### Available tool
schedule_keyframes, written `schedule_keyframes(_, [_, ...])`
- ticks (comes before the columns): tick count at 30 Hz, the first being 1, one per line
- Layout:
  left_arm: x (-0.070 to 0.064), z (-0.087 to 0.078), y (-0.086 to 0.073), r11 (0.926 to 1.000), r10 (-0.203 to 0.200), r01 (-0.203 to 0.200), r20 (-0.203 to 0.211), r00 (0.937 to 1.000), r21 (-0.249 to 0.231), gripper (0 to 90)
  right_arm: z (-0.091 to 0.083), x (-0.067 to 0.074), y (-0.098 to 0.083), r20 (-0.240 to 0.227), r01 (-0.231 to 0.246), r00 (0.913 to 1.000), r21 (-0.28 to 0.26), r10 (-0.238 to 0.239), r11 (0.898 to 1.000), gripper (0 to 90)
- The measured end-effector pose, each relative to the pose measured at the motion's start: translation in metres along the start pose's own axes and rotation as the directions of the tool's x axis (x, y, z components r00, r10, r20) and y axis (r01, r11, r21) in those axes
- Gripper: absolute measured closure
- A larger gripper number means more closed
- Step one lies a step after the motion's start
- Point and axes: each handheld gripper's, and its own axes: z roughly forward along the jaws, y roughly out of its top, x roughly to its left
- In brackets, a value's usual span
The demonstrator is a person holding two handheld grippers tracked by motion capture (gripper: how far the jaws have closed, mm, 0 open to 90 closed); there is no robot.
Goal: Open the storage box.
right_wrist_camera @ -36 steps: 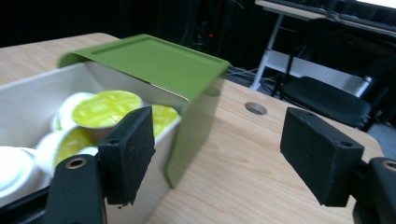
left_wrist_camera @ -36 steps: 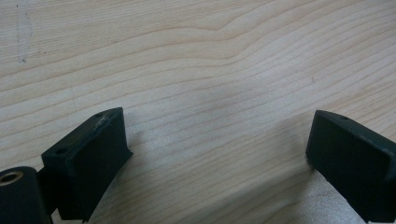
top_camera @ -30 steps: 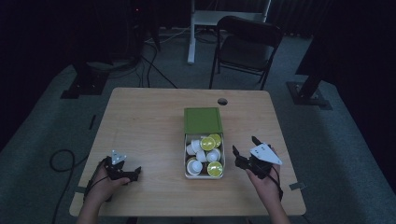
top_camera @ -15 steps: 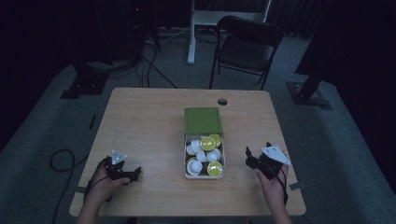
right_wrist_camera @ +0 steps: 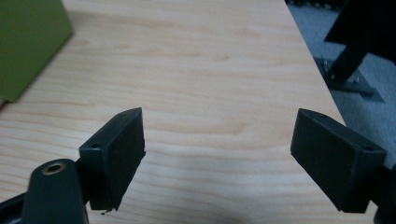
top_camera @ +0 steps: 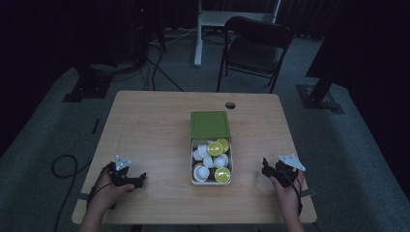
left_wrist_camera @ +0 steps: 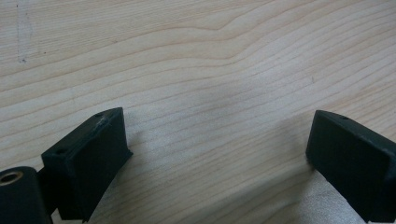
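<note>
Box (top_camera: 211,181) of pods sits mid-bench, long axis front-to-back. Both claws gape empty near the front edge; right claw (top_camera: 269,169) looks slightly nearer than left claw (top_camera: 137,180).

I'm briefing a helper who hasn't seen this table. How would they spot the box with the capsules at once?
Start at the wooden table; near its middle, between the two grippers, lies a small open box. It holds white and yellow-green capsules, and its green lid lies at its far end. Nothing else on the tabletop has that green colour.
</note>
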Motion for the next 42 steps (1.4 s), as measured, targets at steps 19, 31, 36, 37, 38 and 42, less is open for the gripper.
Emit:
schedule_keyframes(19, [0.000,0.000,0.000,1.0000,0.000,0.000,0.000,1.0000,0.000,5.8,0.013,-0.018,-0.019,0.049,-0.052,0.9977,0.125,0.047,0.991,15.8])
schedule_keyframes(31, [0.000,0.000,0.000,1.0000,0.000,0.000,0.000,1.0000,0.000,5.8,0.018,-0.025,-0.020,0.004,-0.091,0.9958,0.211,0.092,0.973,14.4])
schedule_keyframes(36, [0.000,0.000,0.000,1.0000,0.000,0.000,0.000,1.0000,0.000,5.8,0.019,-0.025,-0.020,-0.003,-0.083,0.9963,0.215,0.086,0.973,12.6])
schedule_keyframes(37, [0.000,0.000,0.000,1.0000,0.001,-0.001,0.000,1.0000,0.000,5.8,0.019,-0.025,-0.020,-0.003,-0.084,0.9962,0.215,0.087,0.973,12.5])
schedule_keyframes(38, [0.000,0.000,0.000,1.0000,0.001,-0.001,0.000,1.0000,0.001,5.8,0.019,-0.025,-0.020,-0.003,-0.083,0.9963,0.215,0.086,0.973,12.3])
schedule_keyframes(42, [0.000,0.000,0.000,1.0000,0.000,0.000,0.000,1.0000,0.001,5.8,0.019,-0.025,-0.019,-0.003,-0.083,0.9963,0.216,0.086,0.973,12.3])
